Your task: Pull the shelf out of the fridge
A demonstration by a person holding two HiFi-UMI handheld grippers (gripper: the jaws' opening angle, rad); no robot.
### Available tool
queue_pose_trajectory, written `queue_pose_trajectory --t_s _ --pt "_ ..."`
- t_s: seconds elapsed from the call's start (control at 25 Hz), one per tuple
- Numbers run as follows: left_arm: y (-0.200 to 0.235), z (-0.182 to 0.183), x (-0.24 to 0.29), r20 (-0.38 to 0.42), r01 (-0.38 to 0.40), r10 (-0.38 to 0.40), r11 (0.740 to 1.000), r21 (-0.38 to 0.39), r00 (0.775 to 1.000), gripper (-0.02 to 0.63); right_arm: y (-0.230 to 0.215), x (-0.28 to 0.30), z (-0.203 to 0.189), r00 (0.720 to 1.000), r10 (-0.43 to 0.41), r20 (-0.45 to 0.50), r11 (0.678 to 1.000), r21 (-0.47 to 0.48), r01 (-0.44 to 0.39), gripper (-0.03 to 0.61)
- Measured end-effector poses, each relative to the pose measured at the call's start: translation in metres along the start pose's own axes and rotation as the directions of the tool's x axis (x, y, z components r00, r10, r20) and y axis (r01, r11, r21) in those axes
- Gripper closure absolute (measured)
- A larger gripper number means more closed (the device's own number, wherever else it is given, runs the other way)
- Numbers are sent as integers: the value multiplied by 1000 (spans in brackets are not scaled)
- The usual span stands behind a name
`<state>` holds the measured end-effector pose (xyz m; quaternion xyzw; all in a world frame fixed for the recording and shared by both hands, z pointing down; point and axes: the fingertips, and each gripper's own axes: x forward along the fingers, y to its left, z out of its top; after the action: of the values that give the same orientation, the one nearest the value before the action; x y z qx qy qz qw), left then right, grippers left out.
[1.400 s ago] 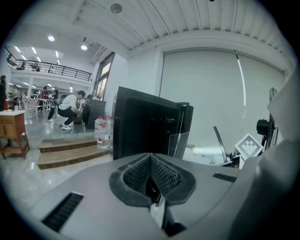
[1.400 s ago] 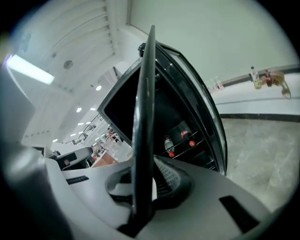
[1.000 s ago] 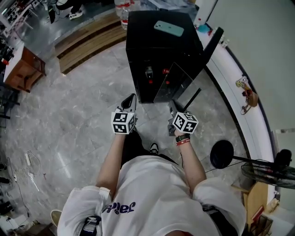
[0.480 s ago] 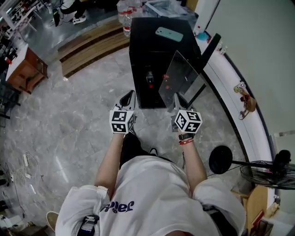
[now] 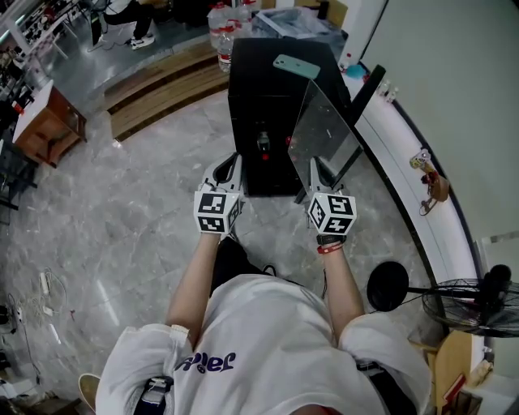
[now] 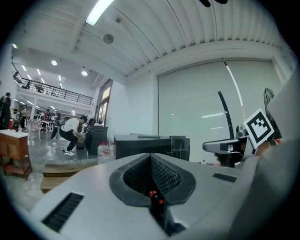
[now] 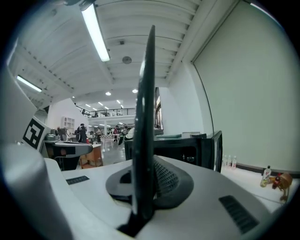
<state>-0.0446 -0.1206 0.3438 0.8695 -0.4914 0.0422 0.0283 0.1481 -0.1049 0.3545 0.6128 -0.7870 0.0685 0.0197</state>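
A black mini fridge [image 5: 268, 89] stands on the floor ahead, its door [image 5: 369, 85] swung open to the right. The glass shelf [image 5: 324, 134] is outside the fridge, lifted in front of it and turned up on edge. My right gripper [image 5: 315, 172] is shut on its near edge. In the right gripper view the shelf [image 7: 145, 117] rises edge-on from between the closed jaws of the right gripper [image 7: 143, 187]. To the left of the shelf and apart from it, my left gripper [image 5: 231, 166] hangs before the fridge front. Its jaws meet with nothing held in the left gripper view [image 6: 151, 176].
A teal phone [image 5: 296, 66] lies on the fridge top. A curved white ledge [image 5: 422, 186] runs along the right wall, with a small toy [image 5: 430, 174] on it. A fan [image 5: 470, 304] and a round black base [image 5: 388, 285] stand at right. Water bottles [image 5: 220, 20] and a wooden platform [image 5: 154, 89] are behind.
Both grippers have risen. The shelf came up with the right gripper, from low by the fridge opening, and rolled from nearly flat to standing on edge.
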Motion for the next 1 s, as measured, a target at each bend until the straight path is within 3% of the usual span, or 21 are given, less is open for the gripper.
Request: queue_pose_trajectory --t_s 0.24,1.0 --pt "-5 4 -4 4 -8 7 1000 7 1000 597 -1 -7 18 999 -20 31 997 -70 22 555" --pt "-3 7 -11 14 -27 26 999 18 1000 597 4 -13 28 998 -36 56 998 -56 39 555"
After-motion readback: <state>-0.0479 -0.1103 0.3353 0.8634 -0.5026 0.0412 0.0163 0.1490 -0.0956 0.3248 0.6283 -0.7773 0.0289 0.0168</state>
